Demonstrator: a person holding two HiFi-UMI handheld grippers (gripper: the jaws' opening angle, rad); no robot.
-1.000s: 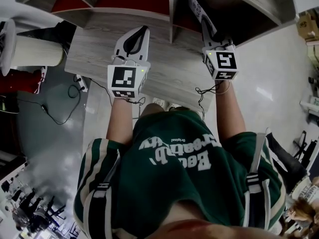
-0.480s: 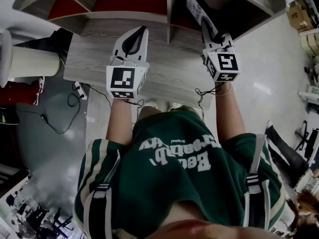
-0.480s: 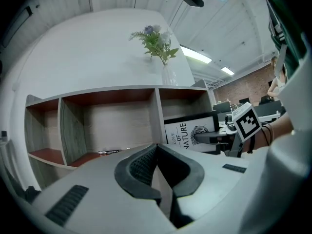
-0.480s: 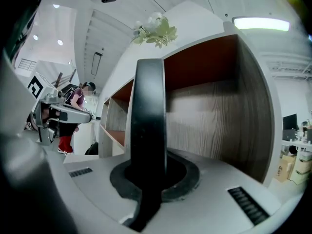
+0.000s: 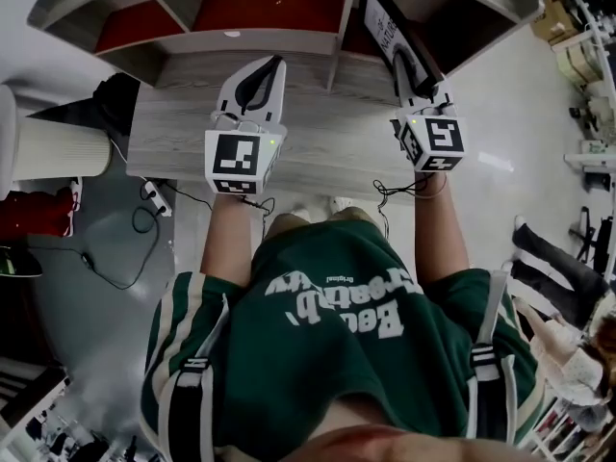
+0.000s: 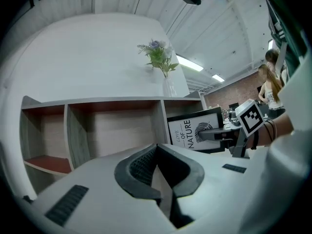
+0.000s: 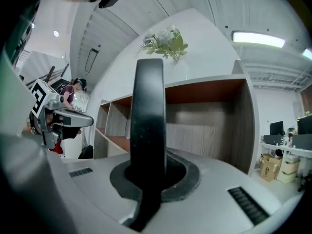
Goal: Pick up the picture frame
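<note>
A black picture frame [image 5: 383, 19] with a white print is in the upper right of the head view. It is tilted, at the mouth of the right-hand compartment of a wooden shelf unit [image 5: 241, 37]. The right gripper [image 5: 408, 64] is clamped on the frame's near edge. In the right gripper view the frame appears edge-on, as a dark upright bar in the centre, with both jaws pressed against its faces. In the left gripper view the frame stands right of centre. The print reads "LOVE OF NATURE" beside a leaf drawing, and the right gripper reaches in from the right edge of the picture. Whether the frame's lower edge touches anything cannot be told.

The left gripper [image 5: 278, 62] is in the upper middle of the head view, left of the frame and well apart from it, over a pale wooden desk [image 5: 183, 128]. Its jaws are closed tip to tip with nothing between them, and it points at the middle shelf compartment. Each gripper carries a cube with square black-and-white markers at its near end.

A glass vase of flowers [image 6: 161, 60] stands on top of the shelf unit, seen near the top of both gripper views.

The lower half of the head view shows the person's forearms and green shirt [image 5: 337, 325] with white lettering. A white cylinder [image 5: 63, 147] stands at the left edge beside the desk, and cables lie on the grey floor below it
</note>
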